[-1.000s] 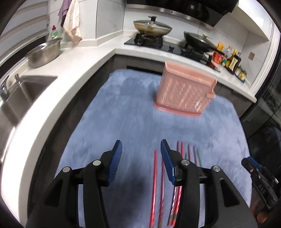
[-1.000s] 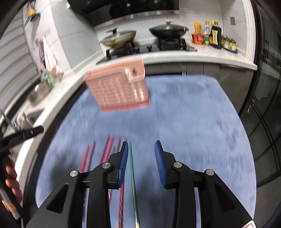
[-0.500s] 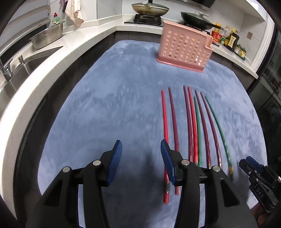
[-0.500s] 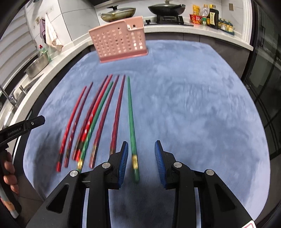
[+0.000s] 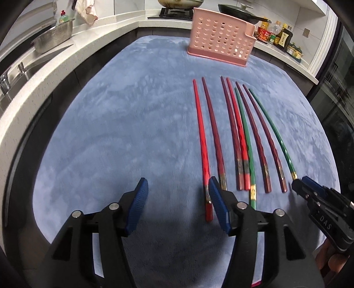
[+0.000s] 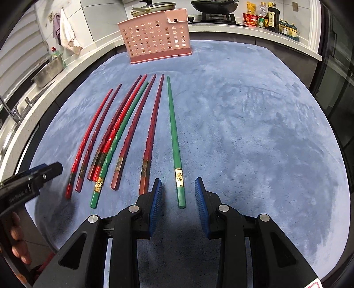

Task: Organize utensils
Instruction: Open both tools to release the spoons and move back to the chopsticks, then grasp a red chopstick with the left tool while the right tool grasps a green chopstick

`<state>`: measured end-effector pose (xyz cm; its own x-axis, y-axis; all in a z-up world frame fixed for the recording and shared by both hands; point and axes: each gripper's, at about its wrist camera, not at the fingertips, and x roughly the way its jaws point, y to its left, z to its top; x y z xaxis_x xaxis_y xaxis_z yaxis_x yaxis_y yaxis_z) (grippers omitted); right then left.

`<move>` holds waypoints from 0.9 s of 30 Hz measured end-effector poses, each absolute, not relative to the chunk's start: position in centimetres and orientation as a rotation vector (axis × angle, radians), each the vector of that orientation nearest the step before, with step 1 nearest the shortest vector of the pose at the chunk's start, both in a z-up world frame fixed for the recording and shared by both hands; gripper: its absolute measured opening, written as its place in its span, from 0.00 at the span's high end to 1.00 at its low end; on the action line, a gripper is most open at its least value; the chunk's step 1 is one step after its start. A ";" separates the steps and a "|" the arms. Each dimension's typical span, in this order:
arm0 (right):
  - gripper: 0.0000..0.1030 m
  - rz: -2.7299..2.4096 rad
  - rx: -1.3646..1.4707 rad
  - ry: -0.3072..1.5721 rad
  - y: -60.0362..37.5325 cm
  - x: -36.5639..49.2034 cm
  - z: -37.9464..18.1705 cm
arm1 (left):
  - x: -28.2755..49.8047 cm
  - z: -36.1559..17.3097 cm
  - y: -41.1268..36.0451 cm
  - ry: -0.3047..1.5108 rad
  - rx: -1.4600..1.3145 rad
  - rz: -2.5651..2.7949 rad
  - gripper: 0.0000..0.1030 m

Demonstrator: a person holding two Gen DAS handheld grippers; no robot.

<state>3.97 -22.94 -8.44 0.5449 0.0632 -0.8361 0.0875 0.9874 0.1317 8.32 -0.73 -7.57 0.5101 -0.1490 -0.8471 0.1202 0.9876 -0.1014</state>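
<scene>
So the worktop [image 5: 132, 121] is covered by a fuzzy blue-grey plush mat, and eight long tapered chopsticks lie side by side on it, thin tips toward the back. Left to right in the left wrist view: a bright red chopstick [image 5: 202, 141], a dark maroon one [image 5: 213, 130], a tight bunch of three (maroon, red, green) touching each other, two more maroon ones, and an outermost green chopstick [image 6: 174, 137] lying a bit apart. Most have twisted, faceted handles and a little gold band near the thick end; the print on the bands is too small to read.

At the back of the mat stands a pink plastic utensil basket [image 5: 219, 42] with round holes punched all over its wall.

The left gripper [image 5: 177, 188], black with ribbed blue pads, has just been opening and its jaws stand apart with only mat between them; its right pad sits right over the thick end of the bright red chopstick. The right gripper [image 6: 178, 190] also has its jaws apart, with the butt end of that lone green chopstick lying between them, not pinched.

Around the edges: a white stone counter, a steel perforated colander [image 5: 53, 37] by the sink [image 5: 13, 73], pans on the stove, and sauce bottles [image 6: 270, 18]. "DAS" is readable on the right gripper's body, seen from the left camera.
</scene>
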 end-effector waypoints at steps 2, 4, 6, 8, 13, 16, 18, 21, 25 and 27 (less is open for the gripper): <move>0.72 -0.013 0.167 0.998 -22.9 4.1 -8.6 | 8.2 -7.8 -0.8 1.027 -0.034 -0.171 0.47; 0.74 -0.014 0.166 0.996 -22.8 4.1 -8.6 | 8.1 -8.0 -1.0 1.031 -0.030 -0.179 0.47; 0.76 -0.014 0.165 0.997 -22.7 4.2 -8.6 | 7.9 -8.2 -1.2 1.033 -0.028 -0.186 0.47; 0.79 -0.015 0.166 0.999 -22.7 4.2 -8.8 | 7.9 -8.4 -1.5 1.039 -0.023 -0.196 0.47; 0.82 -0.017 0.172 1.000 -22.7 4.4 -8.9 | 8.1 -9.0 -1.7 1.060 -0.031 -0.196 0.47; 0.84 -0.018 0.175 1.000 -22.7 4.4 -8.9 | 8.1 -9.2 -1.6 1.064 -0.041 -0.194 0.48; 0.85 -0.020 0.178 0.999 -22.7 4.3 -8.9 | 8.2 -9.2 -1.6 1.064 -0.041 -0.190 0.50; 0.87 -0.018 0.181 0.998 -22.8 4.3 -9.0 | 8.1 -9.3 -1.6 1.066 -0.033 -0.195 0.54; 0.90 -0.018 0.187 0.999 -23.0 4.2 -9.0 | 8.2 -9.2 -1.7 1.072 -0.026 -0.214 0.68; 0.92 -0.016 0.187 1.000 -23.0 4.1 -9.0 | 8.1 -9.2 -1.8 1.074 -0.021 -0.226 0.74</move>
<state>4.14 -23.02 -9.01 0.5415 0.0720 -0.8376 0.0995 0.9838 0.1488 8.12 -1.78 -9.17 0.4560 -0.1940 -0.8686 0.1732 0.9766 -0.1273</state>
